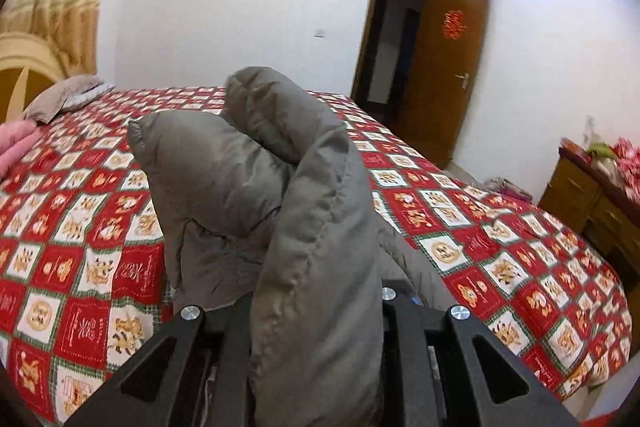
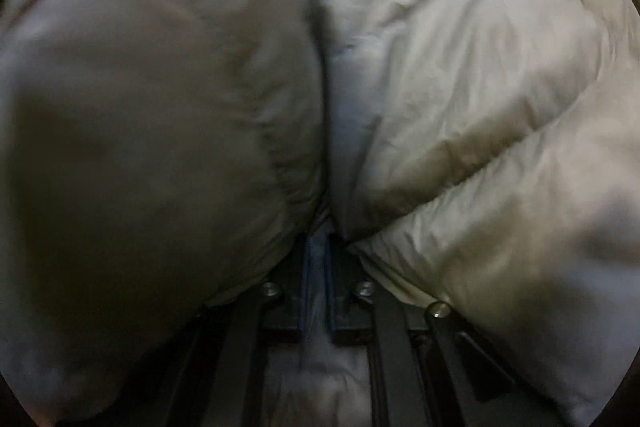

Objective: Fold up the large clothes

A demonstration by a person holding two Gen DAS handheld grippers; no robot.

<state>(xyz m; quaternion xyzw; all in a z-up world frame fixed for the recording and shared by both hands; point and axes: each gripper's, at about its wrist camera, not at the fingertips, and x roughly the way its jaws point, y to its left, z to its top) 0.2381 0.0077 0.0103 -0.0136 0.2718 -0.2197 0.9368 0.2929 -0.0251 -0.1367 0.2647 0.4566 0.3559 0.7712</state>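
Jacket edge above bedspread

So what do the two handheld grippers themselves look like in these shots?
Both are matte black. The left gripper shows angular linkage arms with triangular cut-outs and round silver pivot bolts. The right gripper has flat black bars, small silver screws, and blue-edged pads on its fingers. No cables, markings, hands or sleeves show.
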